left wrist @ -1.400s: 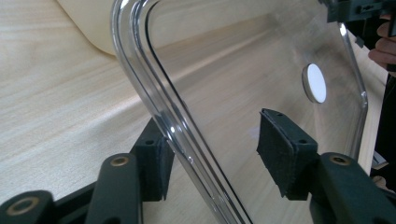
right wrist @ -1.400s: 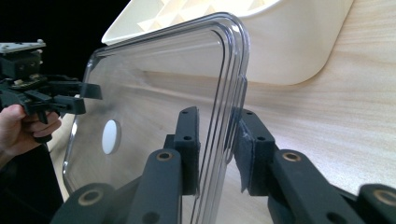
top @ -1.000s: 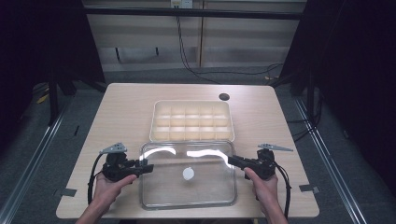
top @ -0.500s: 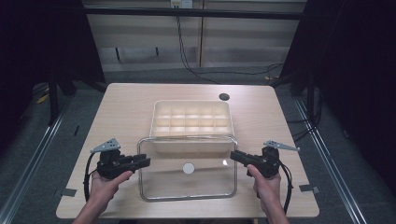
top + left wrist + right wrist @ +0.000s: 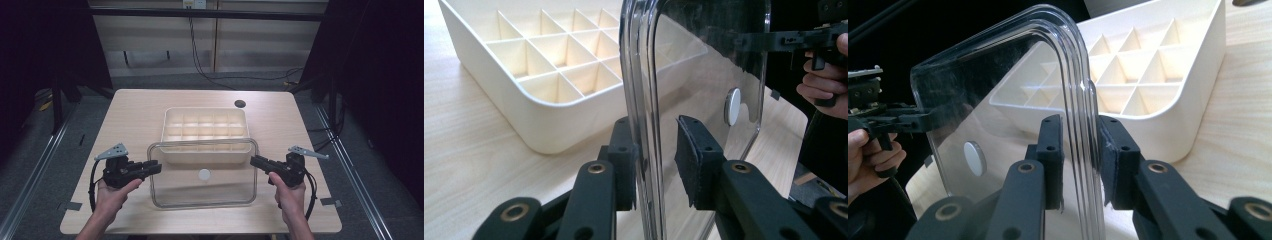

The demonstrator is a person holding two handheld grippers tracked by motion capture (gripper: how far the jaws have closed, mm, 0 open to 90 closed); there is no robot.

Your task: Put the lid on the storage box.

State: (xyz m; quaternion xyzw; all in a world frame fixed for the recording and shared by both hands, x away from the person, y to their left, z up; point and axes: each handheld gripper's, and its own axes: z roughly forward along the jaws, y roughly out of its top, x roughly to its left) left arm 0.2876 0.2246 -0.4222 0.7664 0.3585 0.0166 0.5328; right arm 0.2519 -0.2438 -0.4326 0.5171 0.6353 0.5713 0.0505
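Note:
A clear plastic lid (image 5: 200, 195) with a white round disc (image 5: 204, 174) hangs a little above the table, held by its two short sides. My left gripper (image 5: 156, 167) is shut on its left rim, seen close up in the left gripper view (image 5: 656, 165) with the lid (image 5: 709, 60) standing between the pads. My right gripper (image 5: 254, 161) is shut on the right rim, its pads pressed on the lid (image 5: 998, 100) in the right gripper view (image 5: 1081, 160). The lid's far edge overlaps the near wall of a cream compartment tray (image 5: 167, 125).
The tray (image 5: 499, 107) has several empty square cells and sits mid-table. A dark round hole (image 5: 240, 103) lies behind it at the right. Tape marks (image 5: 68, 205) sit at the table's near corners. Cables run on the floor beyond the far edge.
Both grippers have carried the lid up and away from the person, so its far edge now reaches over the tray's near wall.

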